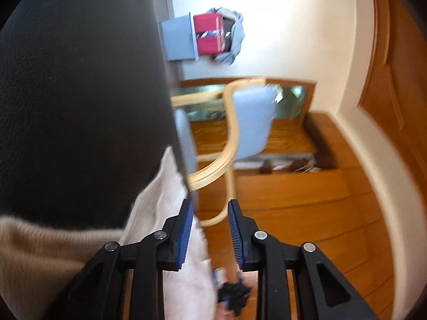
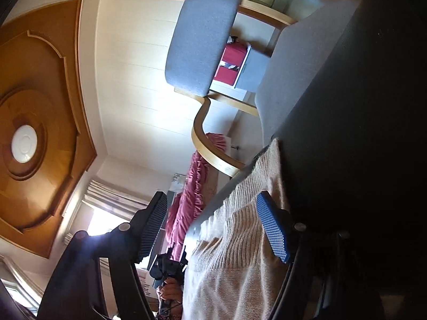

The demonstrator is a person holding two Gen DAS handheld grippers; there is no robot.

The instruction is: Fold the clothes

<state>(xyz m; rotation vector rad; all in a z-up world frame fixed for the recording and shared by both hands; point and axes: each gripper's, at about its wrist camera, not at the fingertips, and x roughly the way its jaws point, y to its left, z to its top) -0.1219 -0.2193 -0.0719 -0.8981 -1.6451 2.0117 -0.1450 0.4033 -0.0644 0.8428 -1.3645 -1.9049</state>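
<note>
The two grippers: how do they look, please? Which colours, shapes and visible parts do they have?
The left gripper and the right gripper look alike: a black frame of angular linkage bars joined by round silver pivot pins, with cut-out openings in the outer bars. Each has two flat fingers whose inner pads are blue and finely ribbed or dotted. No cables or markings show.

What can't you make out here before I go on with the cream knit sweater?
- Left wrist view: most of the cream knit sweater is hidden behind the left gripper and cut off by the bottom edge; motion blur smears it.
- Right wrist view: the sweater's lower part runs off the bottom edge, so its shape is unclear; the right gripper is open.
- The black surface is too dark to identify.
</note>
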